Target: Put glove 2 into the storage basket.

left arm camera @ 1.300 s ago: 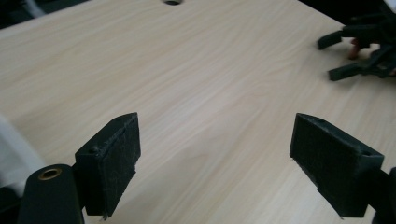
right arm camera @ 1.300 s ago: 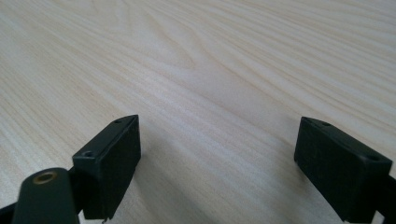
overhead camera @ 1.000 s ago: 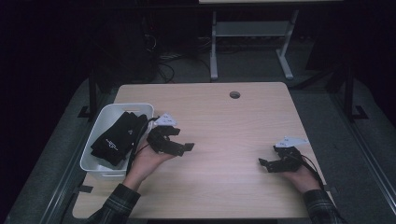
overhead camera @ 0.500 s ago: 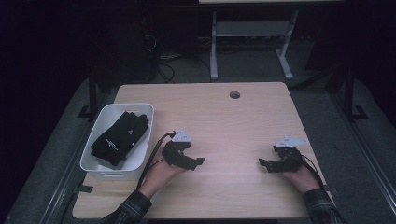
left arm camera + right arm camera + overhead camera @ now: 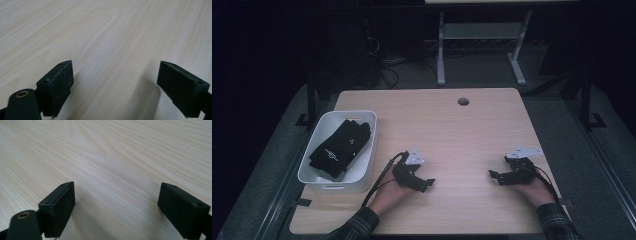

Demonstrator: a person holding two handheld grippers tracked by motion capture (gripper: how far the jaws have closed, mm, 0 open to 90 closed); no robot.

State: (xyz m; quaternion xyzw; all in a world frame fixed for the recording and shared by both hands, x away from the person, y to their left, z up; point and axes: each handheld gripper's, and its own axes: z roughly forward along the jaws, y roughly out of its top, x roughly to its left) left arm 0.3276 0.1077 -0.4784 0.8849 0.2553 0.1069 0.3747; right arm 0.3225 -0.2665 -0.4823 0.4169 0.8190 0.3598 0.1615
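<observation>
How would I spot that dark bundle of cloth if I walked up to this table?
Start at the wooden table and go to its left edge, where a white bin sits. The black folded cloth lies inside it, with small white print on top. It is the only soft thing there; the left tongs sit empty on the wood beside the bin.
</observation>
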